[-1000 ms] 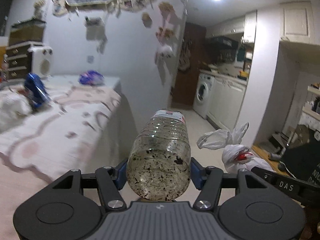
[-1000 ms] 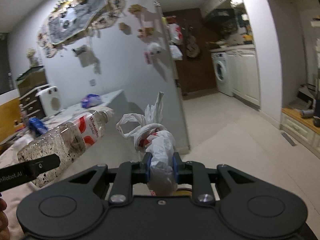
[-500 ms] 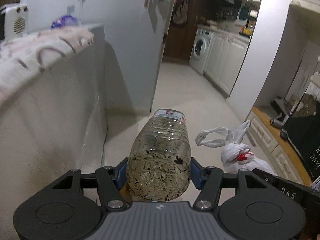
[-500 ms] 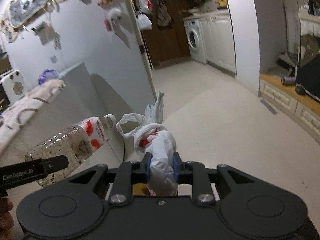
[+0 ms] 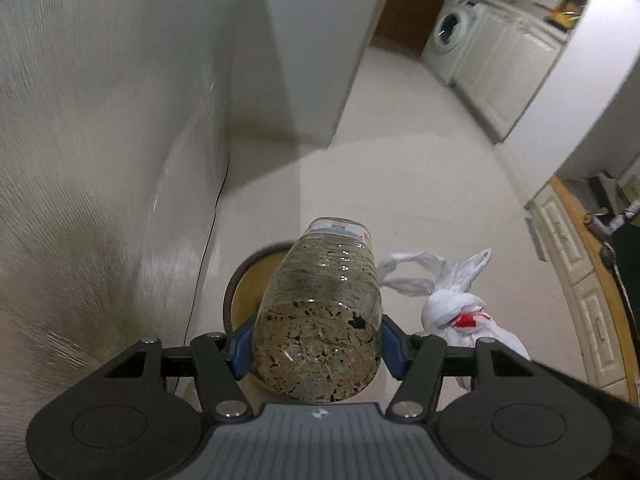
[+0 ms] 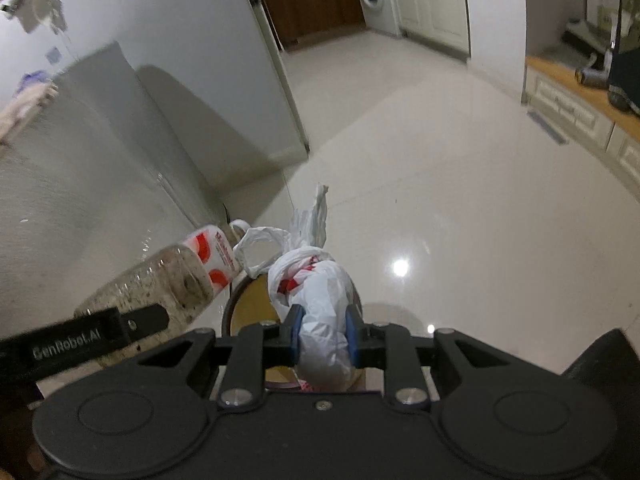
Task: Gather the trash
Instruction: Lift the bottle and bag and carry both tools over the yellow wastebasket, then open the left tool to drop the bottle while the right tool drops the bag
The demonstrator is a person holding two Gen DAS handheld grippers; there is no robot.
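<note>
1. Step in hand: delivery of two collected pieces of trash to a round bin (image 5: 240, 280) that stands on the tiled floor (image 6: 440, 184). Both tools point steeply downward at it.

2. Left tool (image 5: 316, 350): clamped on a clear plastic bottle (image 5: 320, 320). The blue pads (image 5: 240, 346) press on its lower body from both sides. The bottle projects forward from the tool, base nearest the camera, labelled neck end farthest. Its inner wall is coated with dark specks.

3. Right tool (image 6: 322, 336): clamped on a knotted white plastic bag (image 6: 320, 300) with red print. The jaws stand narrow and pinch the bag body; the knot and loose handles project forward of the tool.

4. Position of the bin: directly below and ahead of both tools, partly hidden behind the bottle and the bag. Only part of its dark rim and yellowish interior shows. A pale cabinet side (image 5: 100, 140) stands just left of the left tool.

5. Next move, as judged: centre each item over the bin opening, then open the jaws.

6. Caution: the bottle and the bag lie close together. Release one at a time, since the opening looks narrow for both.
</note>
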